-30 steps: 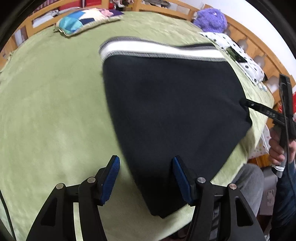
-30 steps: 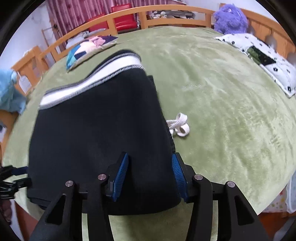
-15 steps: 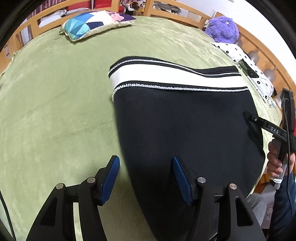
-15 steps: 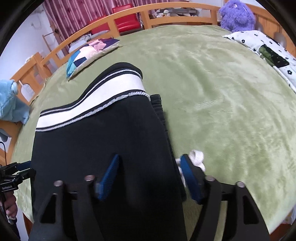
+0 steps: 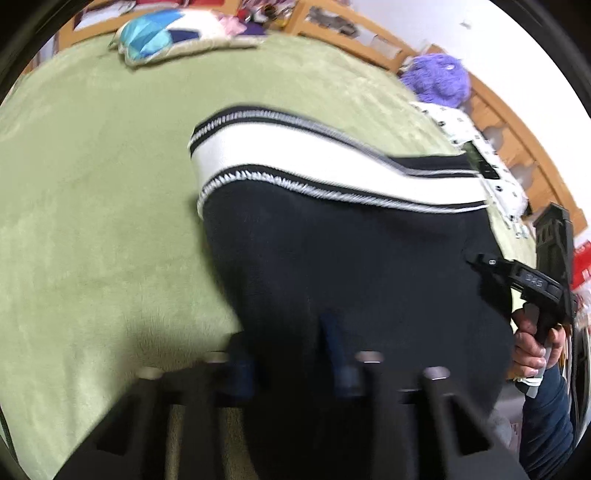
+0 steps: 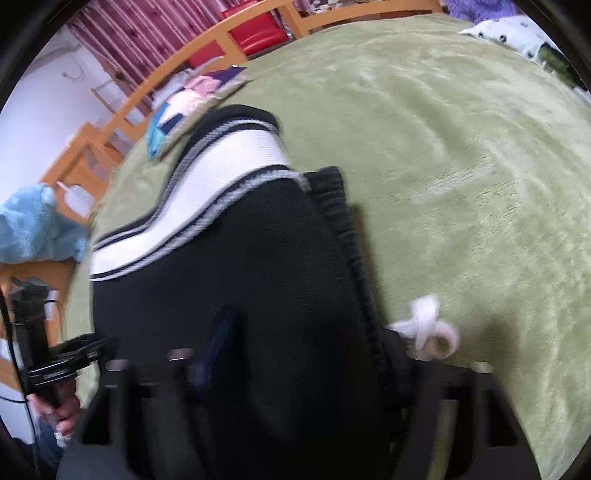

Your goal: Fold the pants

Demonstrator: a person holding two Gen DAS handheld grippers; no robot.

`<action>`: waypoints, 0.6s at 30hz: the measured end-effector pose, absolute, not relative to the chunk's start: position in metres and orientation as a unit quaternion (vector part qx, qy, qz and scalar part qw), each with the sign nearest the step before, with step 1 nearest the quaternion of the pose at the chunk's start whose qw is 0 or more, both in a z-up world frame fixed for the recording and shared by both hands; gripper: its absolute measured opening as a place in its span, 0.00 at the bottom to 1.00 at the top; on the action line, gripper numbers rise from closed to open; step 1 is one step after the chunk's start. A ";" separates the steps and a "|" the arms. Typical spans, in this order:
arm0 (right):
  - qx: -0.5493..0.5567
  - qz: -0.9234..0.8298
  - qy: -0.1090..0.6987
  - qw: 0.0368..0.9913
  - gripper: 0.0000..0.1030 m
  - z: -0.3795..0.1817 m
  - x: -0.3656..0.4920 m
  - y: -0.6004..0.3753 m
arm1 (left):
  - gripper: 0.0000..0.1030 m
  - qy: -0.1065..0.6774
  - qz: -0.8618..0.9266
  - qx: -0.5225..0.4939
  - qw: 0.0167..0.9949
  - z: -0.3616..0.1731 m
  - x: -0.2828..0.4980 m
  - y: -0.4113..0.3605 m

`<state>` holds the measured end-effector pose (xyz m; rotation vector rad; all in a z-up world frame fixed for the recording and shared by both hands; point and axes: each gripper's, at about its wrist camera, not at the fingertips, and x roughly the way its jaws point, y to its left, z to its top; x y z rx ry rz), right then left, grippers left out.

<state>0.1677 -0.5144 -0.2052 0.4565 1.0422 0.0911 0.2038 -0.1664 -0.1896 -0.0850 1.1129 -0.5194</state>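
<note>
Black pants (image 5: 351, 258) with a broad white stripe (image 5: 295, 166) lie folded on the green blanket (image 5: 92, 221). My left gripper (image 5: 288, 354) is at their near left edge; its jaws are closing, with black fabric bunched between the blurred blue pads (image 5: 336, 350). In the right wrist view the pants (image 6: 240, 258) fill the middle. My right gripper (image 6: 310, 350) straddles their near right corner by the waistband. Its jaws stand wide and are closing; the right finger is hidden behind fabric. A white drawstring (image 6: 428, 328) lies beside it.
A patchwork pillow (image 5: 173, 33) lies at the far side, with a purple plush toy (image 5: 436, 79) and a white spotted cloth (image 5: 480, 155) to the right. A wooden rail (image 6: 258, 22) rings the bed. A blue cloth (image 6: 33, 225) hangs at left. Bare blanket (image 6: 461, 147) stretches right.
Both grippers have come down onto the near edge of the pants. The left jaws have narrowed on the fabric. The right jaws now stand wider, around the waistband corner.
</note>
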 end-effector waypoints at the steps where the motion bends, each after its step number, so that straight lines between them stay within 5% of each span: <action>1: 0.210 0.037 0.489 0.846 0.46 -0.201 0.165 -0.512 | 0.14 0.515 -0.247 -0.040 0.820 -0.183 0.202 -0.165; 5: 0.233 0.040 0.456 0.858 0.24 -0.169 0.151 -0.500 | 0.10 0.496 -0.260 -0.058 0.827 -0.160 0.203 -0.150; 18: 0.258 0.127 0.446 0.848 0.22 -0.155 0.172 -0.350 | 0.10 0.466 -0.173 -0.047 0.866 -0.114 0.205 0.012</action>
